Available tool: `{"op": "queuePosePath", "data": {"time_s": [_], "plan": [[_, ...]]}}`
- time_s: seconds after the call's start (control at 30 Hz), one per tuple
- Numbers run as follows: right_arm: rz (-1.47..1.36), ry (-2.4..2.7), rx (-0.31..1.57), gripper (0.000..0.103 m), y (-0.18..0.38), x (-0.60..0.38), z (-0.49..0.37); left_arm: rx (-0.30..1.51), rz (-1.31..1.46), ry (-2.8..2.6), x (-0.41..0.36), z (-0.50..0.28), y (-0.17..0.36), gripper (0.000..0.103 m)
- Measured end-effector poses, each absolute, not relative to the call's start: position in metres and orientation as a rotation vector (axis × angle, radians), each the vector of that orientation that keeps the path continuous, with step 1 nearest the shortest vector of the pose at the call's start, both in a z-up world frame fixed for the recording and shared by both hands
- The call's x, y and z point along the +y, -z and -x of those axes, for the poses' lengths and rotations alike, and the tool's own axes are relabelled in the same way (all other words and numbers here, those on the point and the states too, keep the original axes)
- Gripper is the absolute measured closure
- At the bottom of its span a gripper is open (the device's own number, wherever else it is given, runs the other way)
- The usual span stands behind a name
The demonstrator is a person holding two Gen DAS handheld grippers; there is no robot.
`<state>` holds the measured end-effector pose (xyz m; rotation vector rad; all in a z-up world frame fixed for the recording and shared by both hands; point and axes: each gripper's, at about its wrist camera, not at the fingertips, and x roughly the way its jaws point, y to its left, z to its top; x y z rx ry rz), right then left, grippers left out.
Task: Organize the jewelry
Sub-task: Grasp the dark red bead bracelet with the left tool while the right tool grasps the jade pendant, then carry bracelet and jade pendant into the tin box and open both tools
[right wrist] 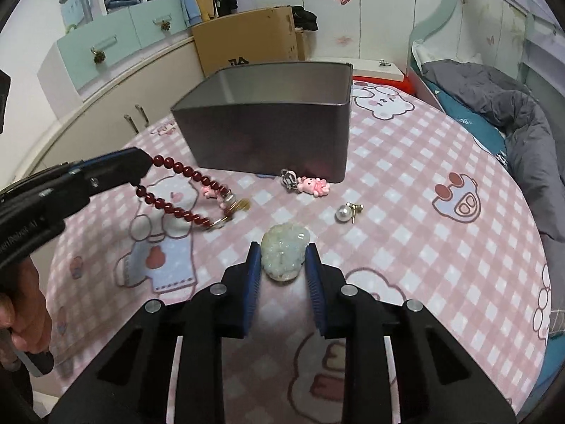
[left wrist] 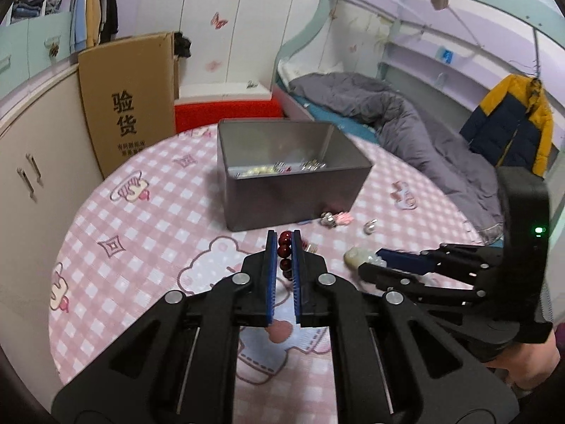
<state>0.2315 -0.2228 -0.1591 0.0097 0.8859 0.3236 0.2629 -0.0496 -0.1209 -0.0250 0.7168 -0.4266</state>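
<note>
Matt grey metal tin (left wrist: 293, 190), glossy dark-red bead bracelet (right wrist: 183, 190), smooth checked cloth (right wrist: 406, 176), shiny pearl earring (right wrist: 344, 213).
</note>
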Motion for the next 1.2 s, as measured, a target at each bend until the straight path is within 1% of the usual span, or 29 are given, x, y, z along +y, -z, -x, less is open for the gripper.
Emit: {"op": "queuePosePath", "data": {"time_s": [0.17,0.2,0.23,0.37,0.43,0.47,0.5,0.53,0.6,0.63,0.67,0.7,0.73,0.97,1.07,1.2], "plan": [[-0.005,-0.342,0.865,0.080,0.145,-0.228,-0.222,0.677,0.025,0.443,-0.045,-0.250,0.105,0.096],[-0.001,-0.346,0.860,0.088,0.142,-0.223,-0.223,0.667,0.024,0.445,-0.044,-0.247,0.101,0.096],[0.000,-0.350,0.859,0.093,0.139,-0.222,-0.224,0.661,0.025,0.444,-0.044,-0.245,0.099,0.096],[0.004,-0.353,0.879,0.092,0.142,-0.223,-0.227,0.644,0.030,0.443,-0.039,-0.241,0.093,0.096],[-0.021,-0.334,0.905,0.079,0.149,-0.226,-0.230,0.646,0.031,0.441,-0.038,-0.240,0.093,0.096],[-0.032,-0.338,0.908,0.060,0.151,-0.227,-0.231,0.649,0.031,0.440,-0.037,-0.239,0.094,0.096],[-0.036,-0.342,0.903,0.046,0.152,-0.227,-0.229,0.652,0.032,0.441,-0.037,-0.239,0.095,0.096],[-0.032,-0.348,0.899,0.045,0.153,-0.225,-0.229,0.656,0.034,0.444,-0.037,-0.238,0.096,0.096],[0.010,-0.362,0.915,0.046,0.161,-0.217,-0.234,0.662,0.035,0.448,-0.038,-0.238,0.099,0.096],[0.051,-0.355,0.920,0.048,0.167,-0.212,-0.236,0.665,0.039,0.450,-0.039,-0.237,0.100,0.096],[0.098,-0.344,0.894,0.056,0.168,-0.207,-0.235,0.666,0.041,0.451,-0.038,-0.237,0.100,0.096],[0.134,-0.340,0.890,0.069,0.168,-0.202,-0.236,0.666,0.041,0.450,-0.038,-0.237,0.100,0.096],[0.130,-0.356,0.894,0.073,0.167,-0.201,-0.238,0.664,0.040,0.449,-0.038,-0.237,0.100,0.096],[0.134,-0.393,0.884,0.073,0.157,-0.198,-0.234,0.640,0.047,0.448,-0.036,-0.235,0.091,0.096],[0.119,-0.408,0.851,0.073,0.142,-0.198,-0.231,0.624,0.047,0.453,-0.035,-0.236,0.084,0.096],[0.100,-0.434,0.779,0.073,0.107,-0.200,-0.233,0.579,0.041,0.456,-0.033,-0.240,0.066,0.096]]}}
